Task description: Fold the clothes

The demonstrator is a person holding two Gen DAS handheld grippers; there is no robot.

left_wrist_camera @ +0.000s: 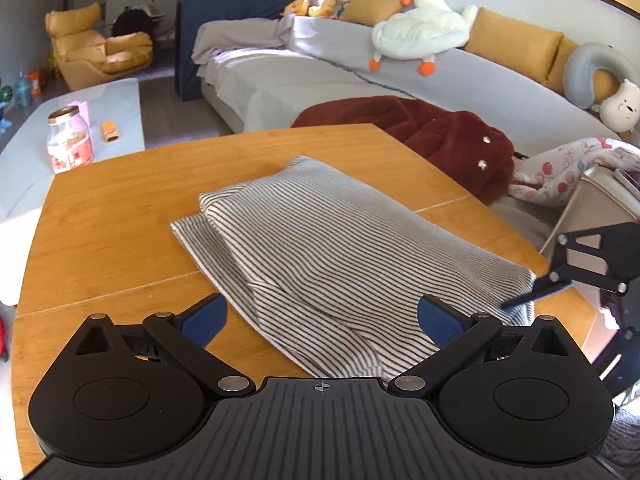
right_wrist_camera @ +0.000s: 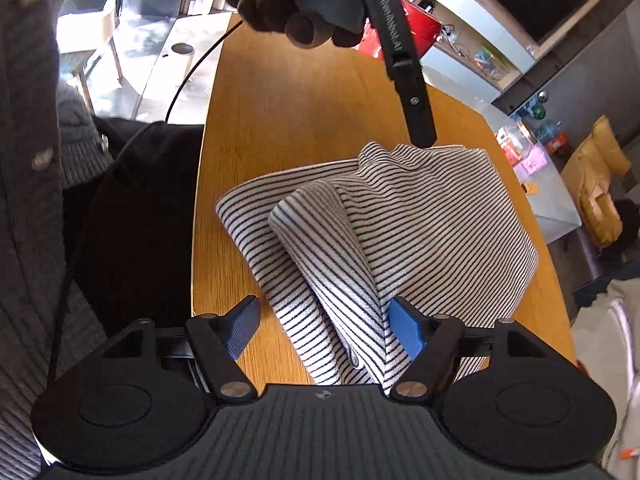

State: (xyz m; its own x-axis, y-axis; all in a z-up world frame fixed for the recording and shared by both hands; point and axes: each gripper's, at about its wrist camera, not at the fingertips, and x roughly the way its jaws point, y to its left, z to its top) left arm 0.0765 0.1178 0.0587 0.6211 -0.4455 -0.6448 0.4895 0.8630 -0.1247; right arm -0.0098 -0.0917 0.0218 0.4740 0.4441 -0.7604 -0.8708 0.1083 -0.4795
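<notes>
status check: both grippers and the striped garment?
Left gripper open, over the near edge of the black-and-white striped garment. Right gripper open, straddling a fold. Garment folded on the wooden table. Nothing in the way.

Folded shirt (left_wrist_camera: 320, 248) on the table (left_wrist_camera: 112, 216), sofa (left_wrist_camera: 360, 92) behind, jar (left_wrist_camera: 69, 139) far left.

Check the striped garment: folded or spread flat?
Folded: the striped garment lies on the wooden table in stacked, overlapping layers.
</notes>
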